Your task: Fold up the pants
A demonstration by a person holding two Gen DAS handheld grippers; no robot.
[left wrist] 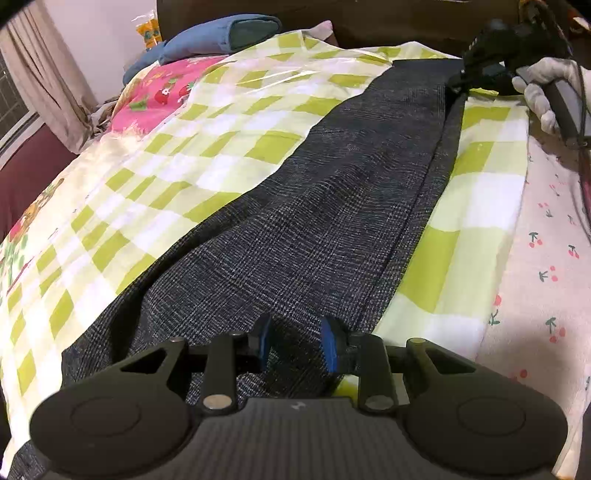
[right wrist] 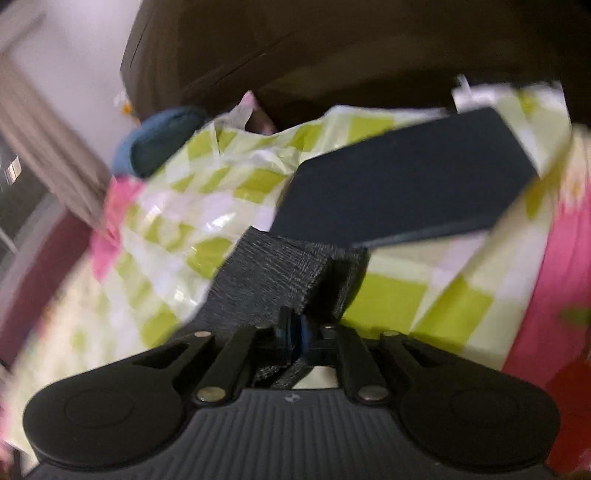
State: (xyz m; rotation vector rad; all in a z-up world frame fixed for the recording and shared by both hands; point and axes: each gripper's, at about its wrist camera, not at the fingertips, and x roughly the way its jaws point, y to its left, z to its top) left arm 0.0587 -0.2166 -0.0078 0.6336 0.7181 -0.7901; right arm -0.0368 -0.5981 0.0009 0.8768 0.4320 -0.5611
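Note:
Dark grey checked pants [left wrist: 332,192] lie stretched along the bed on a green and white checked sheet [left wrist: 177,147]. My left gripper [left wrist: 297,345] is open, its blue pads on either side of the near end of the pants. My right gripper [left wrist: 465,79] is at the far end of the pants, held by a white-gloved hand. In the right wrist view my right gripper [right wrist: 295,338] is shut on a fold of the pants [right wrist: 269,269], lifted off the sheet [right wrist: 399,299]. That view is blurred.
A blue pillow [left wrist: 218,37] and a pink printed cover [left wrist: 162,92] lie at the far left of the bed. A dark headboard [left wrist: 369,22] runs behind. A white cherry-print cloth [left wrist: 546,258] lies on the right. A dark flat shadow-like shape [right wrist: 406,184] lies ahead of the right gripper.

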